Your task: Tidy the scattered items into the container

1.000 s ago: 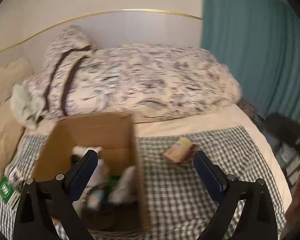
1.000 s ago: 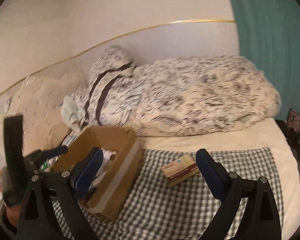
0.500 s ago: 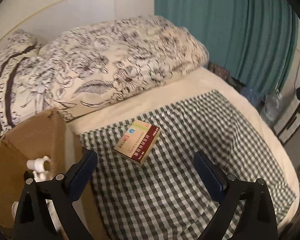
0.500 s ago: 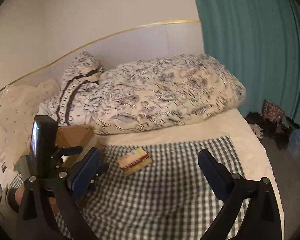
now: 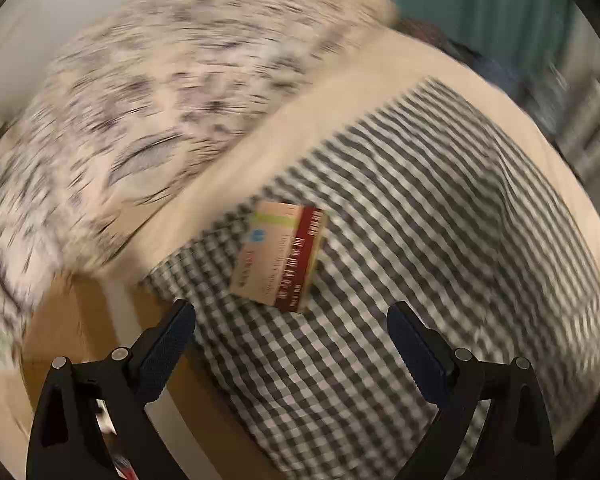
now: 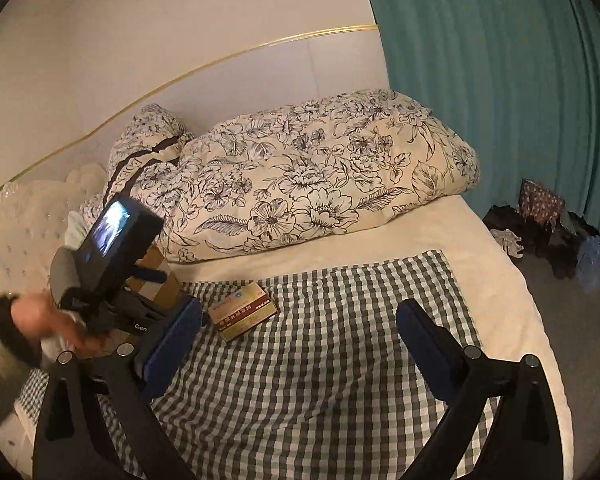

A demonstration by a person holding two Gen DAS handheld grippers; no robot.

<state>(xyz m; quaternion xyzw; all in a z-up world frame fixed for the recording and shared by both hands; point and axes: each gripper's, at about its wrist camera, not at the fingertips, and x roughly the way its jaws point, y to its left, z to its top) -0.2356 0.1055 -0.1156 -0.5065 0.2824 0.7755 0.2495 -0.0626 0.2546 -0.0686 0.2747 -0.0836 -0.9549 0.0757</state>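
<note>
Left hand-held gripper (image 5: 290, 330) gapes empty above the medicine box (image 5: 278, 254), lying flat on the checked cloth (image 5: 440, 220) beside the cardboard box (image 5: 80, 320). Straddle its short sides (cloth's soft); right hand-held gripper (image 6: 298, 330) gapes idle.

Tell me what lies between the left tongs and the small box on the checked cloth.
Only bare checked cloth lies between the open left tongs and the small box. The left wrist view shows this, though blurred.
</note>
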